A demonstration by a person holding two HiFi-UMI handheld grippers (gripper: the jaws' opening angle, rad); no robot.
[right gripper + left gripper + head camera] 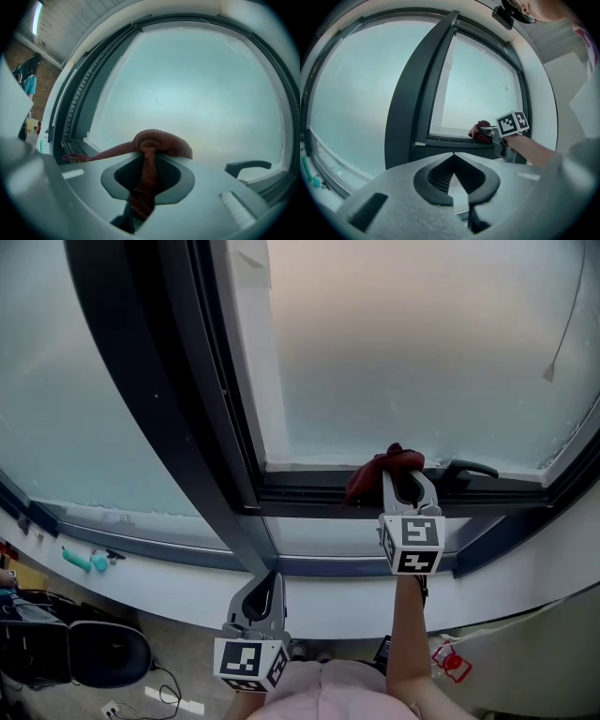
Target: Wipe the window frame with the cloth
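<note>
Right tongs (pixel 409 476) pinch cloth (pixel 373 474) on window frame (pixel 309 491).

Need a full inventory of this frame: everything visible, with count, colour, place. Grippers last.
window frame: 1, dark grey, upright plus lower rail between the panes
glass panes: at least 2, frosted pale, either side of the upright
window handle: 1, black, on the lower rail, right of the cloth
cloth: 1, dark red, bunched on the lower rail
cord: 1, thin, pale, hanging at the right pane
sill: 1, white, below the window
teal object: 1, on the sill far left; unidentifiable
forearm: 1, bare, behind the right gripper
left gripper: 1, grey, low centre, shut, empty
right gripper: 1, grey, at the rail, shut on the cloth
</note>
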